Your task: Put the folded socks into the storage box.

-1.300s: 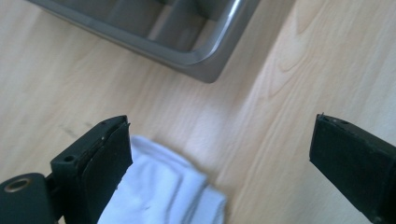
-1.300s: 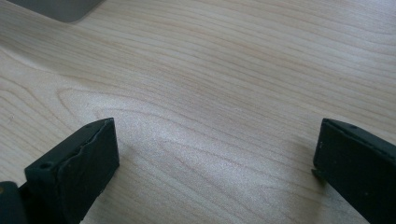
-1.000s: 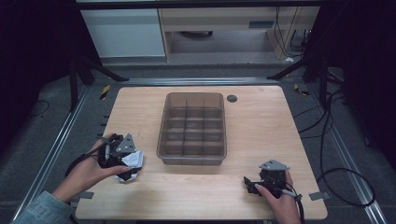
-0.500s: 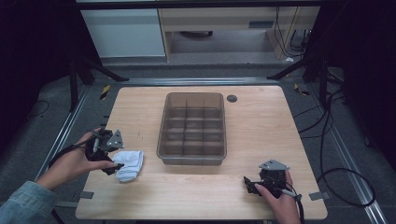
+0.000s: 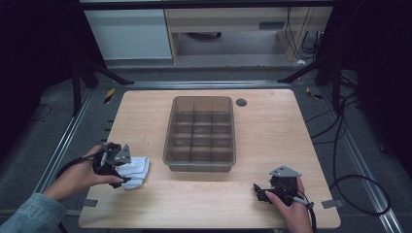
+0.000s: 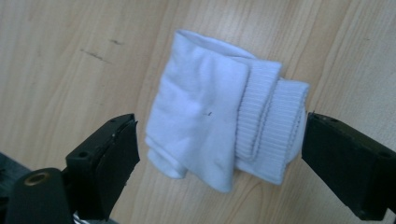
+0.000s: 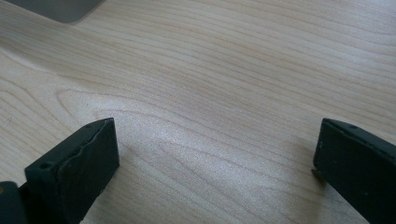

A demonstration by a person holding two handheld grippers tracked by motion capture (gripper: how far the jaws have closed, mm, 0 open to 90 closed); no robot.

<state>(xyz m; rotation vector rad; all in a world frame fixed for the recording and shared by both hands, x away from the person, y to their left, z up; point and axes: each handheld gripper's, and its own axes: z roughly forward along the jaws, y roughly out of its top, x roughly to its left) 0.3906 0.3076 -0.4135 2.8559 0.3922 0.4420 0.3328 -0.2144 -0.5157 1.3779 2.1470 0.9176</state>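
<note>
Hovering over the folded white sock, the left gripper has its jaws spread wide on either side of the bundle, with neither jaw touching the cloth. A second ago that gripper sat right on top of the sock near the table's left front; half a second ago it had drawn back toward the table edge, leaving the sock lying free on the wood. Now, in the high view, the left gripper lies just beside the sock, and the sock has stayed where it was released, to the left of the grey divided bin and apart from it. That pull-back and re-aim reads as a reset of the grasp: the sock is likely being lined up for a fresh pinch across its ribbed cuff before any lift toward the bin's compartments.

The right gripper rests near the front right of the wooden table, unmoved across the second, with its jaws wide apart over bare wood and nothing between them.

No brand, label or readable writing shows on the sock, the bin or the grippers.
</note>
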